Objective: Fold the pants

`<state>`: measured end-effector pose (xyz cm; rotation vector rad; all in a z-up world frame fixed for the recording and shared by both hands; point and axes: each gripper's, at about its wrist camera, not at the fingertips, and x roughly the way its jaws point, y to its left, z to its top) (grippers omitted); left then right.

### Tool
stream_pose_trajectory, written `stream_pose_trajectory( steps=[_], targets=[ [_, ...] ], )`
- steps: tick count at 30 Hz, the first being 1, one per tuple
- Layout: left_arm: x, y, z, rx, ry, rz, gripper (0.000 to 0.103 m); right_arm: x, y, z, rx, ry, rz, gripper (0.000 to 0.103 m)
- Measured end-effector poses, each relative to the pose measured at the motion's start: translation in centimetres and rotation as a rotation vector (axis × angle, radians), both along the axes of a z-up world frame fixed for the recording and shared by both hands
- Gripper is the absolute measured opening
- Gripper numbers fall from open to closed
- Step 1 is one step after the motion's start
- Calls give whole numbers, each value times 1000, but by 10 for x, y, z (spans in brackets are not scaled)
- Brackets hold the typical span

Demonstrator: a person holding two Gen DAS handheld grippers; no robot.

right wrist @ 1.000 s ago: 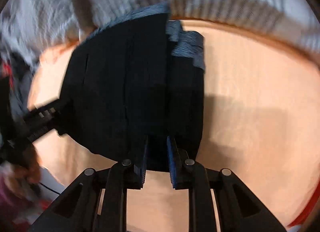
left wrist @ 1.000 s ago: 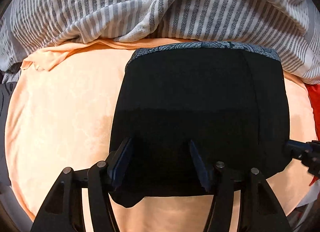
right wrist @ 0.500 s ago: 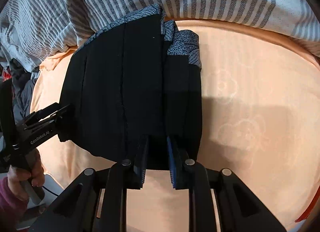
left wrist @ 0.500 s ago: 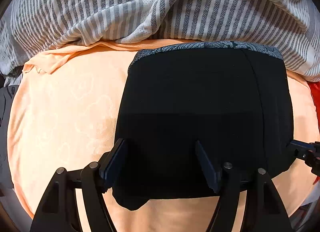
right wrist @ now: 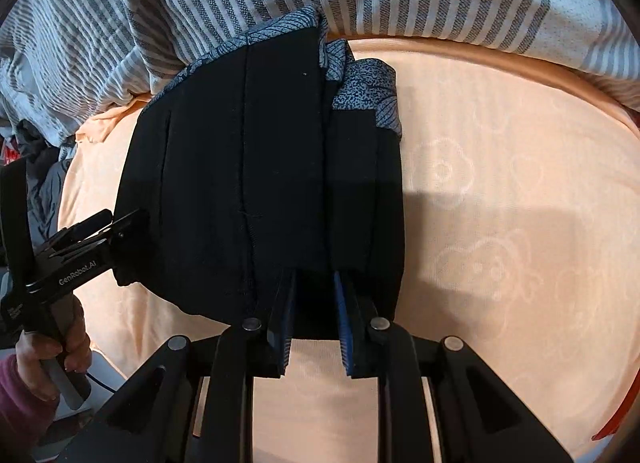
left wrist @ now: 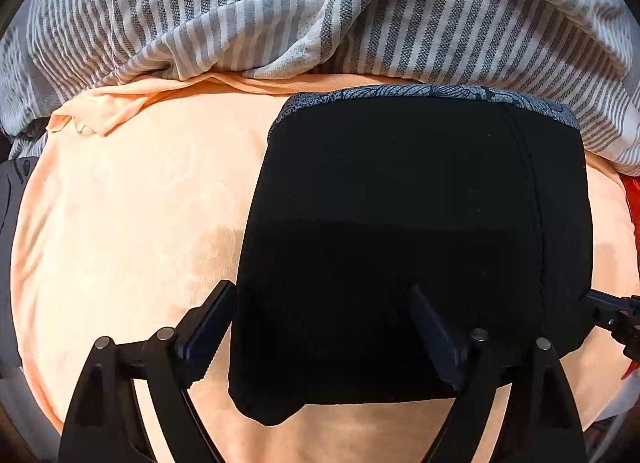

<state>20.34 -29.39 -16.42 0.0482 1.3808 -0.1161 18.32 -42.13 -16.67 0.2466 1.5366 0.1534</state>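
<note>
The black pants (left wrist: 416, 247) lie folded into a compact stack on the peach sheet (left wrist: 132, 223), with a grey patterned waistband (left wrist: 420, 92) at the far edge. My left gripper (left wrist: 324, 295) is open, its fingers spread over the near edge of the stack. In the right wrist view the pants (right wrist: 248, 183) show stacked folds. My right gripper (right wrist: 314, 283) is shut on the pants' near edge. It also shows at the right edge of the left wrist view (left wrist: 596, 303). The left gripper (right wrist: 120, 223) shows at the stack's left side.
A grey-and-white striped blanket (left wrist: 320, 11) is bunched along the far side of the bed, touching the waistband. Something red (left wrist: 632, 199) lies at the right edge. Dark clothes (right wrist: 36, 167) lie at the left beyond the sheet.
My left gripper's fingers have spread wider and drawn back a little over the stack's near edge. The right gripper stays shut on the pants, and its view has steadied.
</note>
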Motion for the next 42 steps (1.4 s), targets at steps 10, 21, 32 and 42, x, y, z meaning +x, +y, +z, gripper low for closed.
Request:
stream_pose_trajectory(
  steps=[10, 21, 32, 42],
  targets=[
    [1, 2, -2, -6, -1, 0, 88, 3, 2, -2, -11, 6, -1, 21],
    [2, 1, -1, -4, -1, 5, 88, 2, 5, -3, -20, 0, -6, 21],
    [0, 3, -1, -5, -2, 3, 88, 0, 3, -1, -27, -8, -15, 21],
    [-6, 7, 7, -12, -17, -16, 88, 0, 8, -1, -56, -17, -12, 21]
  ],
)
